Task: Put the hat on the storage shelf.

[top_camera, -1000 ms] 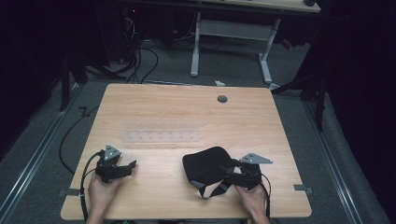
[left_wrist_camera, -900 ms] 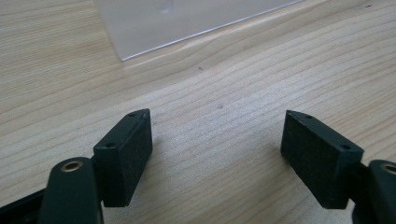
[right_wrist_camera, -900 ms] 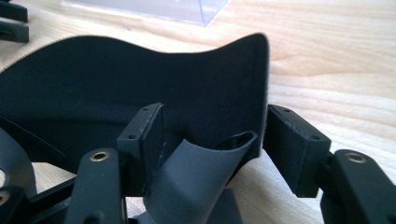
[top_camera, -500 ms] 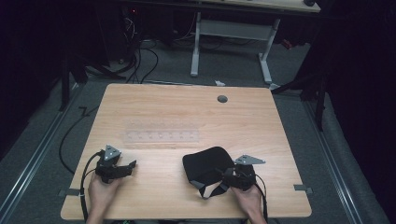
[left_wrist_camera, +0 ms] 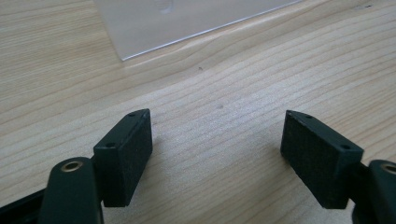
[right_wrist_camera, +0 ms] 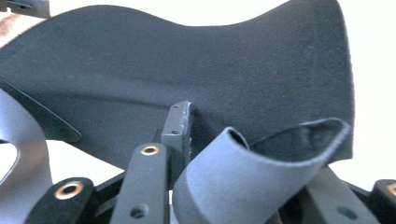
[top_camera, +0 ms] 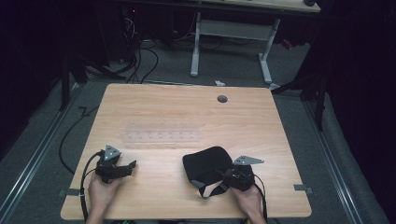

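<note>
Black padded fabric eye mask [top_camera: 204,164] with grey straps, lying on the light wooden table [top_camera: 187,112] near its front edge, right of centre. Right gripper [top_camera: 223,178] at the mask's right end, jaws just closing, the mask's edge and a grey strap [right_wrist_camera: 243,182] between them. Left gripper [top_camera: 131,164] well apart at front left, jaws wide over bare wood. Clear plastic sheet [top_camera: 161,136] flat at mid-table.

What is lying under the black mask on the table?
The black mask rests directly on the wooden table; its grey strap pokes out at the near edge. Anything beneath the fabric is covered.
</note>
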Tool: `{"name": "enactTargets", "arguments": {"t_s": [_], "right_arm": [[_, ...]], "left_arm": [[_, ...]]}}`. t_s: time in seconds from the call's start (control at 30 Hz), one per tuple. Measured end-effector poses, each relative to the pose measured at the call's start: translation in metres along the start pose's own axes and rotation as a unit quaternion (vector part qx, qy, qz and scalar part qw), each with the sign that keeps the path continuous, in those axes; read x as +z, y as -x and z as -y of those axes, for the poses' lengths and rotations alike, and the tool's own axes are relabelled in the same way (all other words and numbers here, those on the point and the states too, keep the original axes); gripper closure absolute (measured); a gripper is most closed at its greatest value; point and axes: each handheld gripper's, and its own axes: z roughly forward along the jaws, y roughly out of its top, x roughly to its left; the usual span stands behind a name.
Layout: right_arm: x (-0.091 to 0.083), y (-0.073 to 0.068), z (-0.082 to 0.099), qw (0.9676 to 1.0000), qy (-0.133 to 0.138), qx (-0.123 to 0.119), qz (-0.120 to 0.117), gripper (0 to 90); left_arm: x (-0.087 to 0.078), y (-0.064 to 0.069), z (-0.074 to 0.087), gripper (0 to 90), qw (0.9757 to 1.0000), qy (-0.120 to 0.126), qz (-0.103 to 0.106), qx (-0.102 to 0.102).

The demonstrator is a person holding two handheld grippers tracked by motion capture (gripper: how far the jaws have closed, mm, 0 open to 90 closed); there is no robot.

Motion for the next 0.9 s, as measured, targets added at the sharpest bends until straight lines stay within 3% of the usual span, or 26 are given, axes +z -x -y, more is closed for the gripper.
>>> {"name": "enactTargets", "arguments": {"t_s": [0.5, 0.9], "right_arm": [[-0.0036, 0.002, -0.0043, 0.9994, 0.015, 0.015, -0.026, 79.8], [-0.0079, 0.0009, -0.0081, 0.9989, 0.025, 0.016, -0.035, 83.8]], "left_arm": [[0.0001, 0.0, 0.0, 25.4, 1.0, 0.0, 0.0, 0.0], [0.0001, 0.0, -0.0001, 25.0, 1.0, -0.001, 0.0, -0.001]]}}
